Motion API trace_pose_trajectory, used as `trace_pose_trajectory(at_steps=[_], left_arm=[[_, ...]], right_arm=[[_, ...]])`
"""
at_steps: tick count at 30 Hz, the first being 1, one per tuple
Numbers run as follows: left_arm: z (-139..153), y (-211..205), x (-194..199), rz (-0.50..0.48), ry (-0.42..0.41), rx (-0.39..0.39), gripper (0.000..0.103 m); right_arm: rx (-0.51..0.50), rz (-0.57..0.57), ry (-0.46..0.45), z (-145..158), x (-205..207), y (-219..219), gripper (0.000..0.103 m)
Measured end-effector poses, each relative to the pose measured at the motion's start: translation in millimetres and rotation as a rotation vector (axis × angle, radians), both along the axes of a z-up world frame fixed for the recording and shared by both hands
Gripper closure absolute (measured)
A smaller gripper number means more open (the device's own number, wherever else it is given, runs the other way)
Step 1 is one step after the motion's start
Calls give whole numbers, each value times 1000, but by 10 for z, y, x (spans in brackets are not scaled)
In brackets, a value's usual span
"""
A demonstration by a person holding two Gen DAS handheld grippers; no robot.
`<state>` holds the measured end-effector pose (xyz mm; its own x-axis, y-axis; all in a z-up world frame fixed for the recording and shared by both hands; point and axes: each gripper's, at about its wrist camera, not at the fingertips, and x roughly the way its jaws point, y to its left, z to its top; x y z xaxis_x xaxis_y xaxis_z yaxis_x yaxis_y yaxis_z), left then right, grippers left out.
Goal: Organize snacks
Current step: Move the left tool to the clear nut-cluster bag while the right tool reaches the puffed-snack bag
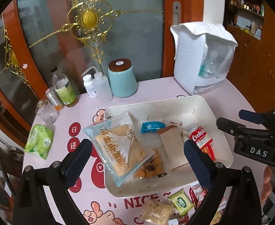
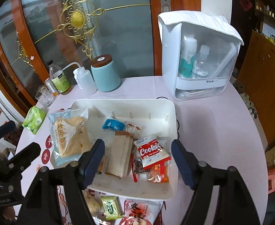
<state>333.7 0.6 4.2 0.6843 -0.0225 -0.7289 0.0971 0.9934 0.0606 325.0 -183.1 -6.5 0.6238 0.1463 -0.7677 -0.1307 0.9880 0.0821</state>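
A white bin (image 1: 199, 103) (image 2: 172, 123) on the pink table holds several snacks: a large sandwich pack (image 1: 122, 146) (image 2: 68, 135), a brown-wrapped bar (image 1: 172, 146) (image 2: 118, 153), a red Cookie pack (image 1: 201, 136) (image 2: 150, 150), a small blue pack (image 1: 152, 127) (image 2: 113, 124). My left gripper (image 1: 137, 161) is open and empty above the bin's near left. My right gripper (image 2: 137, 161) is open and empty above the bin's near side; it also shows in the left wrist view (image 1: 250, 125). Loose snacks lie in front of the bin: a green pack (image 1: 180, 202) (image 2: 110, 207), a noodle cake (image 1: 156, 211).
A white cabinet (image 1: 199, 60) (image 2: 197, 56) with bottles stands behind the bin. A teal jar (image 1: 121, 78) (image 2: 105, 73), squeeze bottle (image 2: 84, 80), drink bottle (image 1: 64, 88), glass (image 1: 47, 110) and green tissue pack (image 1: 38, 140) (image 2: 34, 120) line the back left. A glass door is behind the table.
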Motion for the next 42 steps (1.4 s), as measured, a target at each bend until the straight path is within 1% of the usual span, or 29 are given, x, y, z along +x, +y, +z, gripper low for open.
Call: trace_pose_trajectory(at_steps=[7, 9, 14, 19, 23, 26, 29, 31, 33, 34, 35, 36, 39, 42], left_arm=[[197, -37, -421, -21, -31, 2, 3], [249, -44, -538, -22, -40, 0, 1], [361, -68, -859, -34, -57, -9, 1], [419, -77, -1166, -42, -65, -32, 1], [379, -84, -1394, -42, -52, -58, 1], [284, -81, -1534, -38, -29, -88, 1], [137, -97, -1680, -36, -4, -104, 1], [28, -119, -1771, -36, 6, -104, 1], [-131, -145, -1869, -32, 25, -91, 1], [-219, -155, -1911, -27, 38, -81, 1], [-304, -156, -1949, -23, 49, -75, 1], [-372, -152, -1970, -20, 57, -72, 1], [-619, -130, -2052, 0, 95, -60, 1], [-873, -83, -2097, 31, 145, -72, 1]], right_arm=[[-8, 25, -26, 118, -415, -58, 29], [-11, 27, -35, 150, -549, -95, 29], [8, 33, -66, 228, -940, -227, 29], [16, 38, -78, 166, -1293, -328, 29], [18, 39, -68, 39, -1538, -372, 29], [12, 45, -42, -113, -1697, -368, 29], [-19, 63, -31, -314, -1836, -306, 29], [-34, 73, -15, -445, -1901, -268, 29], [-27, 90, 8, -600, -1968, -229, 28], [-24, 93, 13, -646, -1992, -221, 26], [-22, 95, 17, -705, -2015, -214, 16], [-19, 100, 23, -768, -2039, -202, 9], [-5, 116, 30, -923, -2104, -176, 7], [-15, 112, 57, -1096, -2126, -147, 6]])
